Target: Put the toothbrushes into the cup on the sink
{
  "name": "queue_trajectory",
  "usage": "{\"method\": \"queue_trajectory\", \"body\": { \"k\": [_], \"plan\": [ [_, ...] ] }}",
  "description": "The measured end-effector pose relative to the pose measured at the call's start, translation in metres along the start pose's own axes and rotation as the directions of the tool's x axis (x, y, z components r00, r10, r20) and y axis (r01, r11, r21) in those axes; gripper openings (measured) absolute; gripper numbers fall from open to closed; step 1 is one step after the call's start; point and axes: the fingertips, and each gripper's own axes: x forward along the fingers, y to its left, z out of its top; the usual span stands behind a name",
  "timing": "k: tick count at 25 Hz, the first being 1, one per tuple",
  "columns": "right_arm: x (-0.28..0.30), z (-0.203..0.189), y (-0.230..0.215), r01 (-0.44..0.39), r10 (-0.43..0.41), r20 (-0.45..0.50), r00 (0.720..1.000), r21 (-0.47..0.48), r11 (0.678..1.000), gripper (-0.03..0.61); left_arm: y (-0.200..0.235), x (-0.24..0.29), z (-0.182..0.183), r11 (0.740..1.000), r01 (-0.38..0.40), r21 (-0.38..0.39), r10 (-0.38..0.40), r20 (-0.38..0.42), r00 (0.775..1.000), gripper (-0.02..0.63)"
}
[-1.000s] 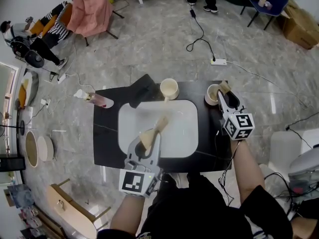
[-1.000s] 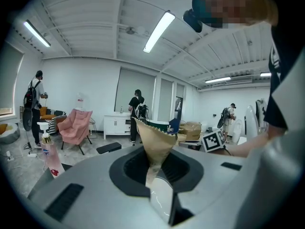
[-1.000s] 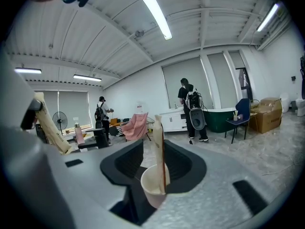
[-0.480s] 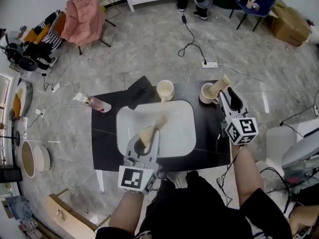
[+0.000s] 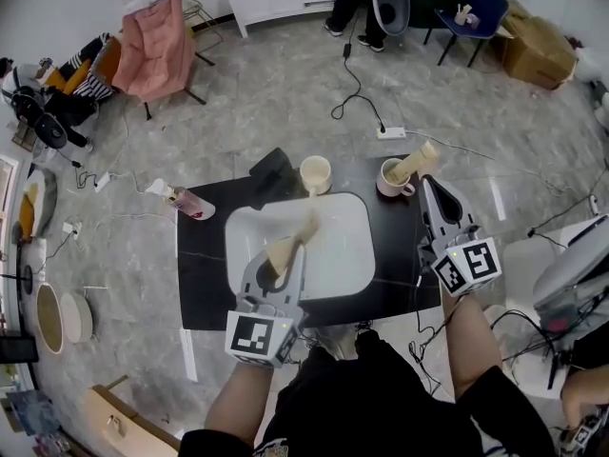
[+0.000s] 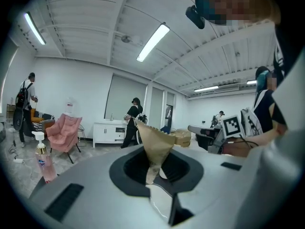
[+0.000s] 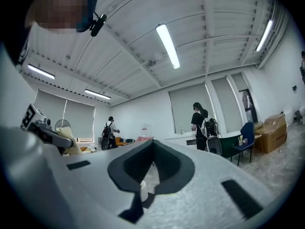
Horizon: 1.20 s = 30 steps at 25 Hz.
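Note:
In the head view my left gripper [image 5: 284, 255] hangs over the white sink basin [image 5: 347, 255], shut on a toothbrush in tan paper wrapping [image 5: 297, 239]. The left gripper view shows that toothbrush [image 6: 155, 149] sticking up from between the jaws of my left gripper [image 6: 159, 178]. A second wrapped toothbrush [image 5: 416, 162] leans in the cup [image 5: 388, 179] at the counter's back right. My right gripper [image 5: 426, 187] sits just in front of that cup, apart from it. Its jaws are shut with nothing between them, as the right gripper view shows for my right gripper [image 7: 139, 194].
A cream cup [image 5: 316, 173] stands behind the basin, a black object [image 5: 274, 171] to its left. A pink bottle [image 5: 186, 199] lies at the black counter's [image 5: 205, 279] left edge. Cables and a power strip [image 5: 390, 132] lie on the floor beyond. People stand far off.
My right gripper has drawn back from the back right cup, leaving the toothbrush leaning in it, and its jaws have closed. The left gripper still holds its toothbrush over the basin.

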Motion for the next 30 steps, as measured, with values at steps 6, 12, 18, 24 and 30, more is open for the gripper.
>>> {"method": "queue_trajectory", "body": {
  "k": [6, 12, 18, 24, 30],
  "plan": [
    [-0.018, 0.041, 0.046, -0.051, 0.055, 0.048, 0.997, -0.09, 0.995, 0.006, 0.0, -0.012, 0.008, 0.999, 0.017, 0.028, -0.017, 0.012, 1.0, 0.048],
    [-0.036, 0.07, 0.079, -0.074, 0.083, 0.09, 0.993, -0.102, 0.992, 0.006, 0.001, -0.021, 0.022, 0.998, 0.038, 0.047, -0.042, 0.072, 0.997, 0.048],
    [-0.053, 0.083, 0.103, -0.067, 0.079, 0.1, 0.992, -0.111, 0.992, 0.006, 0.002, -0.028, 0.035, 0.997, 0.055, 0.059, -0.061, 0.104, 0.993, 0.048],
    [-0.065, 0.089, 0.116, -0.051, 0.063, 0.1, 0.993, -0.126, 0.991, 0.006, 0.009, -0.028, 0.046, 0.994, 0.063, 0.092, -0.076, 0.152, 0.985, 0.048],
    [-0.067, 0.085, 0.121, -0.05, 0.061, 0.085, 0.995, -0.125, 0.991, 0.006, 0.021, -0.011, 0.049, 0.994, 0.033, 0.1, -0.05, 0.173, 0.984, 0.048]
  ]
}}
